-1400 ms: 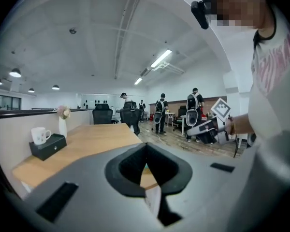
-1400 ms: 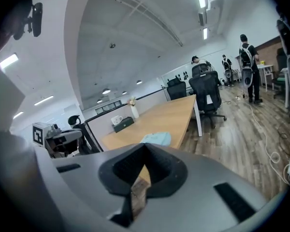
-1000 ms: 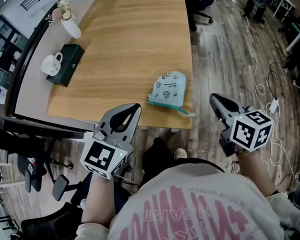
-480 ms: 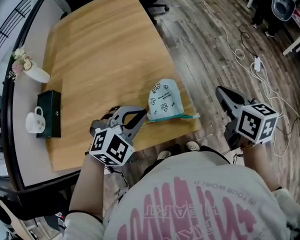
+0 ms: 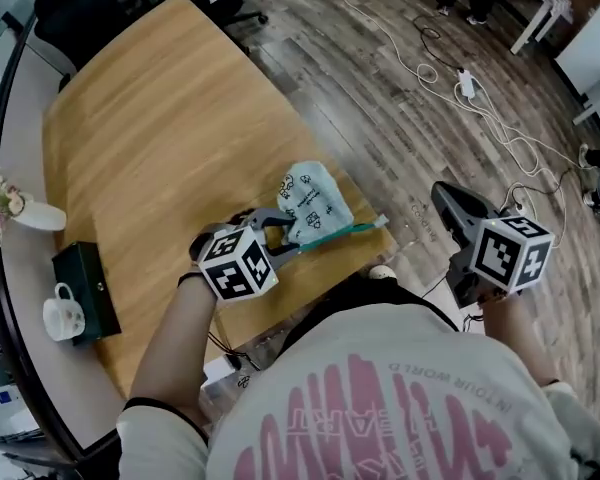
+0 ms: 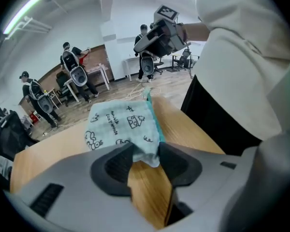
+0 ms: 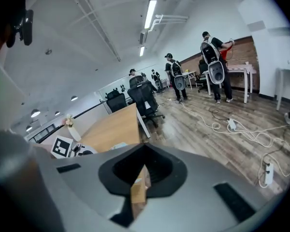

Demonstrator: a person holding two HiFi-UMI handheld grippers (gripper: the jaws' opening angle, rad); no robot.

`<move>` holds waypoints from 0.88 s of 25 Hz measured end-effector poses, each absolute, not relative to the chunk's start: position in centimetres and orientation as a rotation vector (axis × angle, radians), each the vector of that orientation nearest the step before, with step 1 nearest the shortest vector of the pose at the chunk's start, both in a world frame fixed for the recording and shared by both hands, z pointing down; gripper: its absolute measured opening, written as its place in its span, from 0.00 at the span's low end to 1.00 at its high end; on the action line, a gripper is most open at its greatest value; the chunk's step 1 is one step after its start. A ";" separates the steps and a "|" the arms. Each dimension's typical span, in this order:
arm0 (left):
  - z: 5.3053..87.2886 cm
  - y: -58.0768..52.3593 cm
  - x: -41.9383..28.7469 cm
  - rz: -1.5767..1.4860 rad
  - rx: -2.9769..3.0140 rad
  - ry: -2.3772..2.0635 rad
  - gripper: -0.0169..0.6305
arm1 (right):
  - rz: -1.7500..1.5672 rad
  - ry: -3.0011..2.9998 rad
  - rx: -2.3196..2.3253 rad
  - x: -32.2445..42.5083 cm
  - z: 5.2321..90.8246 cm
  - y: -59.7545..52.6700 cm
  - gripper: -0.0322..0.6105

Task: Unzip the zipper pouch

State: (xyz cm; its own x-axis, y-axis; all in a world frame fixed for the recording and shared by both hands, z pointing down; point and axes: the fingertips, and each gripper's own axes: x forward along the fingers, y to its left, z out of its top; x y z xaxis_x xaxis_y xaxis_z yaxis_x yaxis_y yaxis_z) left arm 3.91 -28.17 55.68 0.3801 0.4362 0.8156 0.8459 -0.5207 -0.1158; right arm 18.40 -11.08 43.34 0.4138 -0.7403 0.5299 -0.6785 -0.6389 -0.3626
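— What is new for us here?

— Our left gripper [image 5: 273, 230] has come down from beside the desk [image 5: 160, 138] onto the zipper pouch [image 5: 312, 200]. Its jaws have just been opening and now stand wide apart.

— What does that mean for the unzipping?

— We judge that we are setting up the hold that steadies the pouch. Nothing is clamped yet, and the teal zipper edge [image 5: 342, 231] looks shut.

— Where does the pouch sit against the jaws?

— It lies flat on the desk, with one corner reaching in between the left jaws, which do not squeeze it. Our right gripper [image 5: 445, 200] hangs well apart from the pouch, off the desk, its jaws closed on nothing.
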 end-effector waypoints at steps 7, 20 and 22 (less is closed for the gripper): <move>56.3 -28.3 4.4 -1.209 -2.284 -1.200 0.18 | -1.050 1.232 -2.587 18.3 43.4 -9.9 0.05; 41.9 -26.8 10.4 -0.804 -3.697 -0.991 0.08 | -0.973 1.643 -2.204 18.4 38.1 -14.2 0.05; 39.7 -26.2 10.4 -0.678 -3.813 -0.987 0.05 | -0.903 1.790 -2.131 17.6 35.7 -15.9 0.05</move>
